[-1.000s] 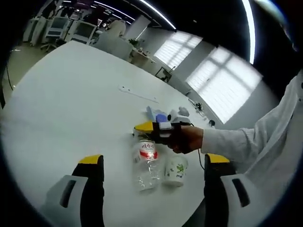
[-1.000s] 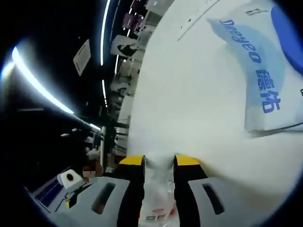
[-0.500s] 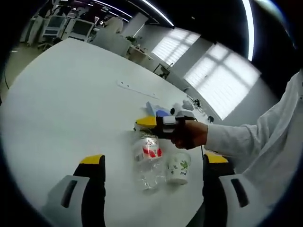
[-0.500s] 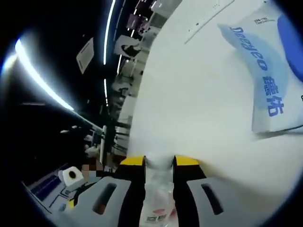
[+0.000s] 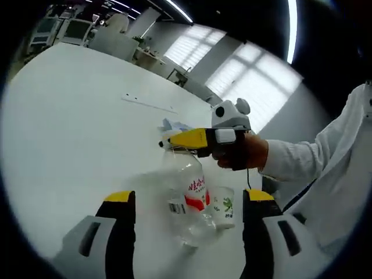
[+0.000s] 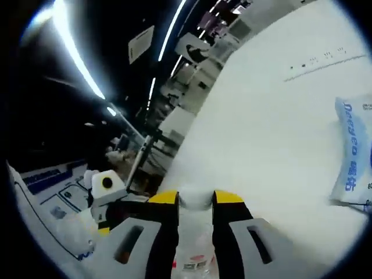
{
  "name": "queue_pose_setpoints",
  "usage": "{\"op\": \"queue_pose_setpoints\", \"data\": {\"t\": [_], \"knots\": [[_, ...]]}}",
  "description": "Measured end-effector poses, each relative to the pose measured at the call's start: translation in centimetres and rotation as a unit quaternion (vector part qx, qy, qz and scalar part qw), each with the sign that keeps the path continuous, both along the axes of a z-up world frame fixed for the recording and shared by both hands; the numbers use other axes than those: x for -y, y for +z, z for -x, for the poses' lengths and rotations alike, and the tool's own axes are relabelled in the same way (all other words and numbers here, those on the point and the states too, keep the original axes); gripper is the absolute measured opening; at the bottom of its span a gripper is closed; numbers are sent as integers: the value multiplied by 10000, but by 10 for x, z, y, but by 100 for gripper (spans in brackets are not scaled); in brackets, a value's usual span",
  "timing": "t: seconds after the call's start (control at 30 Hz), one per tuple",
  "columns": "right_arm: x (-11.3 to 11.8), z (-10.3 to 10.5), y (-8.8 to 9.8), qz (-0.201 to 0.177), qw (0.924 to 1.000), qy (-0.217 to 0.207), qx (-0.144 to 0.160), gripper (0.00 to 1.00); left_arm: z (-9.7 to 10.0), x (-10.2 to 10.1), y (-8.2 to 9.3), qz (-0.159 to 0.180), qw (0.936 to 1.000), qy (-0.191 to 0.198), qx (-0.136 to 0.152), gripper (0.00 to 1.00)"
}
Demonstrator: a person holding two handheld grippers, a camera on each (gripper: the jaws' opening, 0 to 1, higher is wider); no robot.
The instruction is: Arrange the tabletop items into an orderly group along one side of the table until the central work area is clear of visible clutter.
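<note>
I am gripping the clear plastic bottle [image 5: 189, 195] by its neck in the right claw [image 5: 174, 141], left claw [image 5: 185, 203] spread idle, tilted over the worktop [image 5: 70, 128] beside the paper cup [image 5: 223, 206], needing standing there next

One bottle [image 5: 187, 195], one cup [image 5: 222, 207], one blue-printed packet [image 6: 353, 154]

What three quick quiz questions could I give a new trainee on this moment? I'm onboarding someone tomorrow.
1. True or false: the right claw is shut on the clear bottle.
2. Which thing stands beside the bottle in the left gripper view: A) a paper cup, B) a stapler, C) a plate?
3. Fill in: the blue and white pack lies on the white ____.

Key: 1 true, its yellow-tipped jaws clamp the bottle's neck. 2 A. 3 table.
</note>
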State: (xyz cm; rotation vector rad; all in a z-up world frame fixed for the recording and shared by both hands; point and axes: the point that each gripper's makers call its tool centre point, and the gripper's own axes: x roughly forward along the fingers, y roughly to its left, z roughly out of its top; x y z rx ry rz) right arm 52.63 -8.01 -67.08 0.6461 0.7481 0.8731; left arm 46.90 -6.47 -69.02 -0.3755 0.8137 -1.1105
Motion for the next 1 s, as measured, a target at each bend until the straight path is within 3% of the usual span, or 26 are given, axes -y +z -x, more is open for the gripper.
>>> {"op": "queue_pose_setpoints", "data": {"t": [0.13, 0.27, 0.47, 0.57, 0.6, 0.73, 1.0], "knots": [[-7, 3, 6, 118, 9995, 133, 277, 18, 7, 14, -12, 74, 9992, -377, -148, 74], [-12, 7, 10, 134, 9987, 285, 412, 18, 12, 21, -22, 18, 9976, -676, -174, 63], [-15, 8, 18, 260, 9966, 448, 637, 18, 11, 23, -23, 185, 9967, -755, -242, 51], [-17, 8, 22, 351, 9953, 477, 771, 18, 15, 26, -13, 304, 9950, -952, -23, 40], [-18, 8, 24, 357, 9947, 494, 824, 18, 9, 25, -14, 243, 9963, -818, 66, 40], [-22, 9, 36, 728, 9834, 790, 1459, 18, 7, 24, -8, 229, 9945, -933, 418, 39], [-18, 5, 49, 910, 9729, 864, 1944, 18, -9, 27, -2, -10, 9887, -1116, 1002, 38]]}}
